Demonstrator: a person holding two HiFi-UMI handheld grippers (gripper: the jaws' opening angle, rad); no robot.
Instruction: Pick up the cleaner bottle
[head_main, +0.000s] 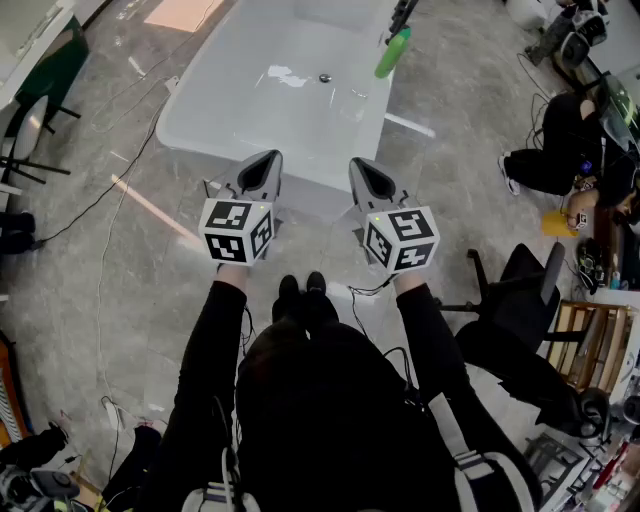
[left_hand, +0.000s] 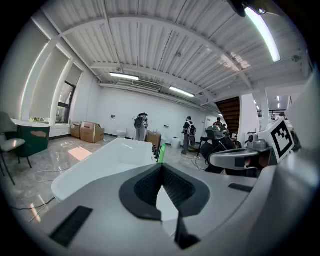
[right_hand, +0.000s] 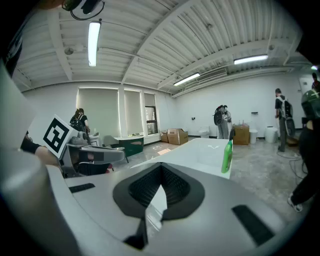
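The green cleaner bottle (head_main: 393, 53) stands upright on the far right rim of a white bathtub (head_main: 185, 95). It shows small and distant just above the jaw tips in the left gripper view (left_hand: 161, 153), and to the right of the jaws in the right gripper view (right_hand: 227, 156). My left gripper (head_main: 264, 162) and right gripper (head_main: 366, 170) hover side by side over the tub's near end, well short of the bottle. Both point forward, a little downward. The jaws of each meet at the tip with nothing between them (left_hand: 161, 167) (right_hand: 161, 167).
A black office chair (head_main: 520, 300) stands at my right, and a person sits on the floor beyond it (head_main: 560, 150). Cables run across the grey floor at left (head_main: 120, 190). People (left_hand: 141, 127) and cardboard boxes (left_hand: 87, 132) are far behind the tub.
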